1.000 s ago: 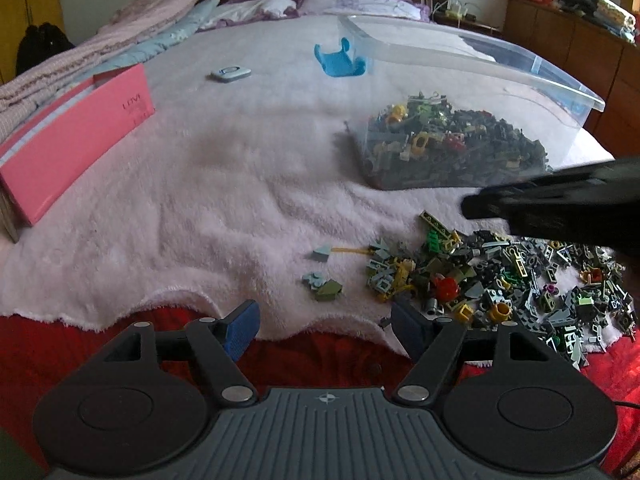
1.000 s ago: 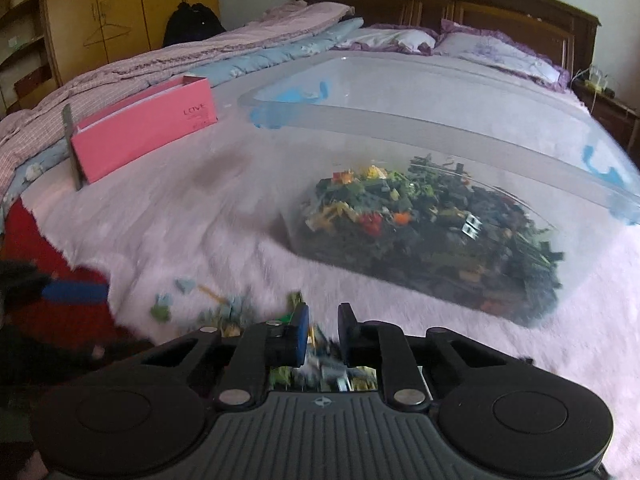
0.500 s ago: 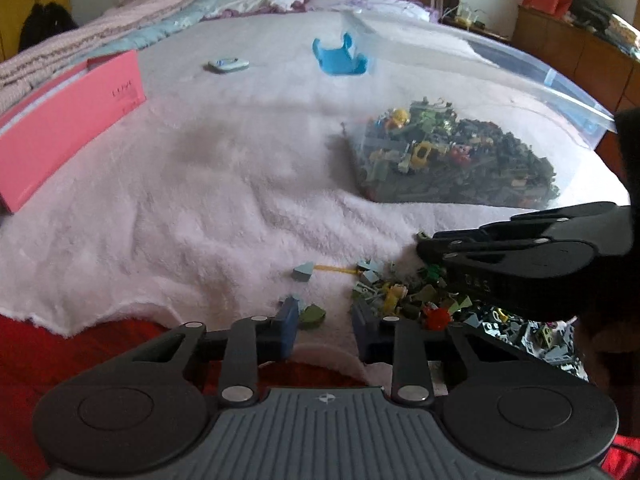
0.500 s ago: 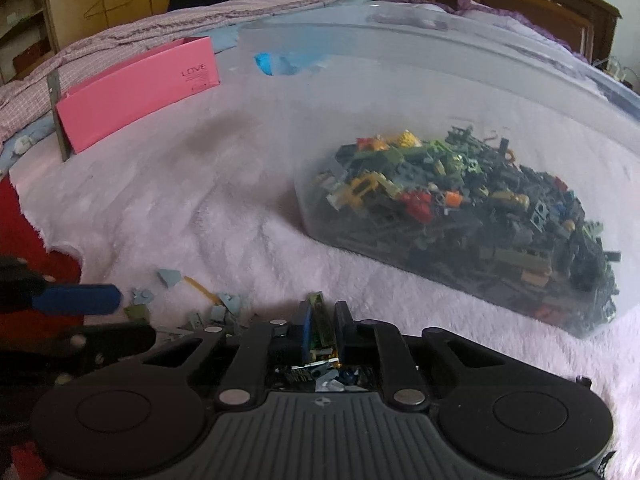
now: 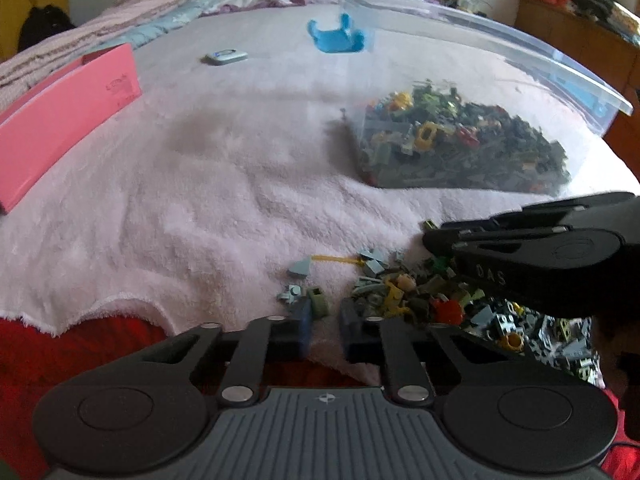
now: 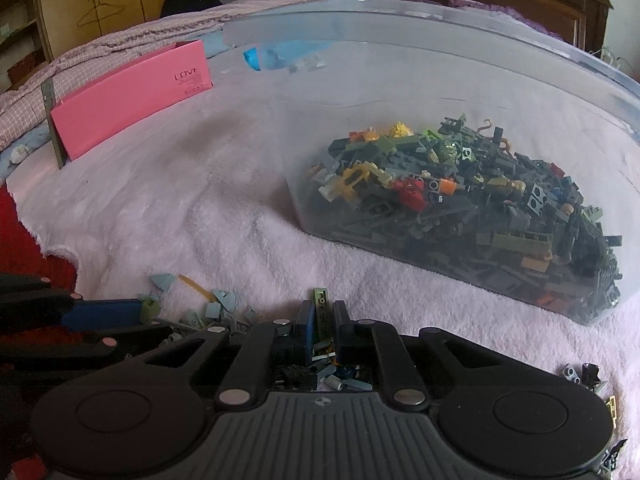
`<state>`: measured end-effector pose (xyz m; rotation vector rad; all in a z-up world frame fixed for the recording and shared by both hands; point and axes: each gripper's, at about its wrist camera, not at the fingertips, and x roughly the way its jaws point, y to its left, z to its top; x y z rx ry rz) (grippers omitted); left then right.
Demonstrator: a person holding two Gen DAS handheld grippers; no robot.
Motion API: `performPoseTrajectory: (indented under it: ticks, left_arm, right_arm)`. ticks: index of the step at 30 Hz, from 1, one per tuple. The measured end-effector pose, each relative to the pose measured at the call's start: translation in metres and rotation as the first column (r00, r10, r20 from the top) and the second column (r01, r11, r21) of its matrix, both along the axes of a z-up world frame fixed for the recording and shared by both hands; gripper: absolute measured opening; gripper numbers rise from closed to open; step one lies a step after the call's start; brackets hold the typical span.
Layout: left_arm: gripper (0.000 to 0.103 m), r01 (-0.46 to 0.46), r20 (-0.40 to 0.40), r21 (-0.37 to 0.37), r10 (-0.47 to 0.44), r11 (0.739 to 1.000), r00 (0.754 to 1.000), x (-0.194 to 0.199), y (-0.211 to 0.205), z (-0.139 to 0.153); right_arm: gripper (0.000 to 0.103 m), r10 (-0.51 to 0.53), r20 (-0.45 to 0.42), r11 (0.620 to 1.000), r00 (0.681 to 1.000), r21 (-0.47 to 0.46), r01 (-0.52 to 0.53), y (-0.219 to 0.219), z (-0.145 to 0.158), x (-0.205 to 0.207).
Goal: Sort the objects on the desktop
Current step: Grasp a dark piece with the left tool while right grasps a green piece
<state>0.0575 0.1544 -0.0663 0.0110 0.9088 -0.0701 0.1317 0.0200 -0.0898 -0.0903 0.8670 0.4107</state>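
Loose small bricks (image 5: 424, 300) lie in a pile on the pink blanket near its front edge. My left gripper (image 5: 325, 326) is low at the pile's left side, open with a narrow gap. An olive brick (image 5: 318, 299) sits at its left fingertip, beside a grey piece (image 5: 291, 293). My right gripper (image 6: 322, 322) is shut on a thin green strip (image 6: 320, 302) that stands upright between its fingers. From the left wrist view it is a black body (image 5: 532, 248) over the pile. The clear bin (image 6: 440, 16) holds a heap of bricks (image 6: 460, 200).
A pink box (image 5: 60, 120) stands at the left on the blanket. A blue plastic piece (image 5: 336, 38) and a small white device (image 5: 226, 56) lie farther back. The red bedcover (image 5: 60, 344) shows beyond the blanket's front edge. A few stray bricks (image 6: 580, 372) lie at the right.
My left gripper has come down toward the olive brick and its fingers have narrowed from wide open. My right gripper has come in over the pile and now holds the green strip.
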Motion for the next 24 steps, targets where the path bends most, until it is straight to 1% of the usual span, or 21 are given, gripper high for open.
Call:
performPoseTrajectory:
  ticks: [2, 4, 8, 13, 15, 18, 21, 24]
  left_arm:
    - [0.009, 0.016, 0.001, 0.01, -0.016, 1.0, 1.0, -0.001, -0.001, 0.001]
    - [0.007, 0.024, 0.008, 0.004, -0.024, 1.0, 1.0, -0.002, -0.001, 0.004]
    - [0.007, 0.035, 0.042, -0.004, -0.035, 0.999, 0.999, -0.008, -0.002, 0.013]
    - [0.007, 0.053, 0.073, 0.012, -0.053, 0.999, 0.996, -0.017, -0.006, 0.026]
    - [0.007, 0.043, 0.06, 0.021, -0.044, 0.999, 0.997, -0.013, -0.005, 0.023]
    - [0.008, 0.044, 0.025, 0.011, -0.044, 0.999, 0.999, -0.004, -0.003, 0.014]
    - [0.008, 0.04, 0.02, 0.024, -0.04, 0.999, 0.999, -0.001, -0.004, 0.009]
    - [0.014, 0.036, 0.016, 0.037, -0.036, 0.999, 0.999, 0.003, -0.004, 0.003]
  right_arm:
    - [0.01, -0.001, 0.001, 1.0, 1.0, -0.004, 0.001, 0.001, 0.0, 0.0]
    - [0.009, 0.003, 0.003, 1.0, 1.0, -0.016, -0.003, 0.003, 0.001, 0.0]
    - [0.009, 0.01, 0.023, 1.0, 1.0, -0.016, -0.01, 0.001, 0.008, -0.008]
    - [0.009, 0.02, 0.057, 1.0, 0.998, -0.004, -0.02, -0.006, 0.021, -0.022]
    - [0.009, 0.018, 0.071, 1.0, 0.997, 0.001, -0.018, -0.011, 0.026, -0.029]
    - [0.009, 0.001, 0.073, 1.0, 0.997, 0.02, -0.003, -0.018, 0.032, -0.036]
    - [0.009, -0.009, 0.079, 0.999, 0.997, 0.031, 0.007, -0.023, 0.037, -0.043]
    - [0.009, -0.01, 0.081, 0.999, 0.997, 0.036, 0.007, -0.027, 0.04, -0.05]
